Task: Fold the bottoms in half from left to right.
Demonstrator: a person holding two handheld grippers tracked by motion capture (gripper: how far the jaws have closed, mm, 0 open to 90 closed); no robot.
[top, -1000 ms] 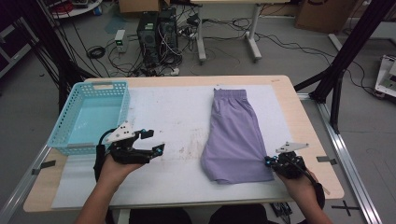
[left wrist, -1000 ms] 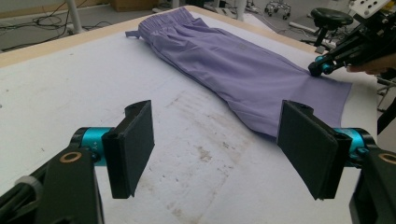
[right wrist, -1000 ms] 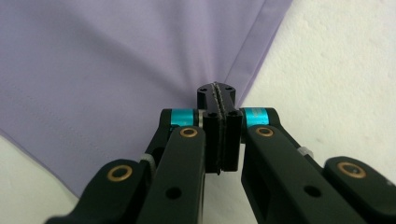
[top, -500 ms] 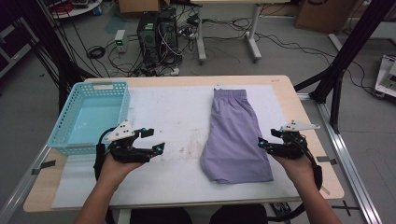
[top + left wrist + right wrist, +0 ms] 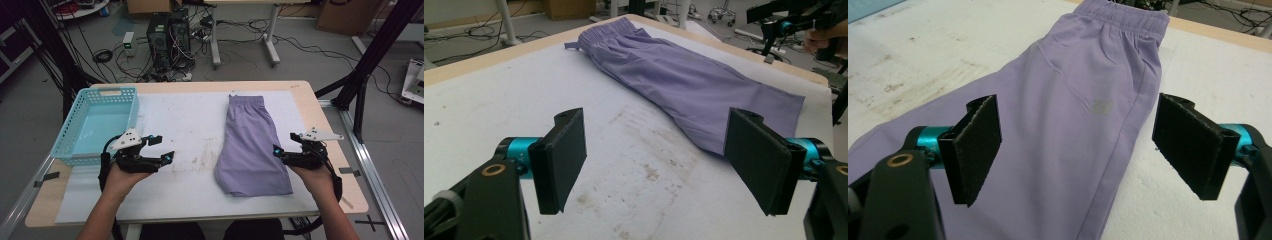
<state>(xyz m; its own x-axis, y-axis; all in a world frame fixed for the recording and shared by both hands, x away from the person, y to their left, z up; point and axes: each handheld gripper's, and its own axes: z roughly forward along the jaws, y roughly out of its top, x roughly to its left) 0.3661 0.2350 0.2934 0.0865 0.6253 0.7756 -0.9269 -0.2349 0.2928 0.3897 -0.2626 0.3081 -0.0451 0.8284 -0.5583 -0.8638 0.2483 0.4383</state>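
Note:
A pair of lilac shorts lies flat on the white mat, folded lengthwise, waistband at the far end and hem near me. My right gripper hovers open at the shorts' right edge, jaws pointing left over the fabric. In the right gripper view the open gripper has the shorts and a small grey logo between its jaws, which hold nothing. My left gripper is open over bare mat, left of the shorts. Its own view shows the gripper empty, with the shorts farther off.
A light blue plastic basket stands empty at the table's left side, just beyond my left hand. The mat carries brown stains near its middle. The wooden table edge runs close to the right hand. Computers and cables lie on the floor behind.
My right gripper has moved away from the table's near edge, from the hem corner to the shorts' right side. The left gripper has stayed put.

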